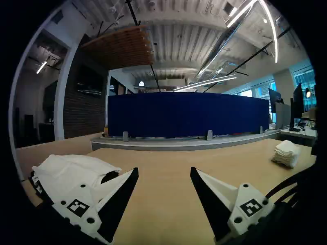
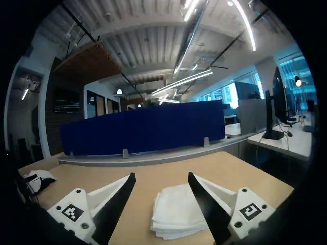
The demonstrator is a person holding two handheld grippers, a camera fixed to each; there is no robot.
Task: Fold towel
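The left gripper (image 1: 163, 169) hangs low over a pale wooden worktop (image 1: 171, 151) with its fingers spread wide apart and nothing between them but bare wood. Close by its left finger, at the near left of the worktop, lies a rumpled white cloth (image 1: 71, 169) with dark patches showing in its folds. Far off at the right edge sits a folded towel stack (image 1: 286, 153), neat and squared. In the right gripper view that same folded towel stack (image 2: 178, 210) lies near, on the worktop (image 2: 163, 165) just ahead of the right gripper (image 2: 161, 174), whose fingers are also released and wide. The right-hand finger crosses in front of the stack's right side; whether it touches the cloth cannot be told. The rumpled white cloth (image 2: 39, 179) shows well apart at the far left. A blue partition (image 1: 184, 114) runs along the far edge of the worktop, and a dark monitor (image 2: 278, 100) stands on a white desk to the right
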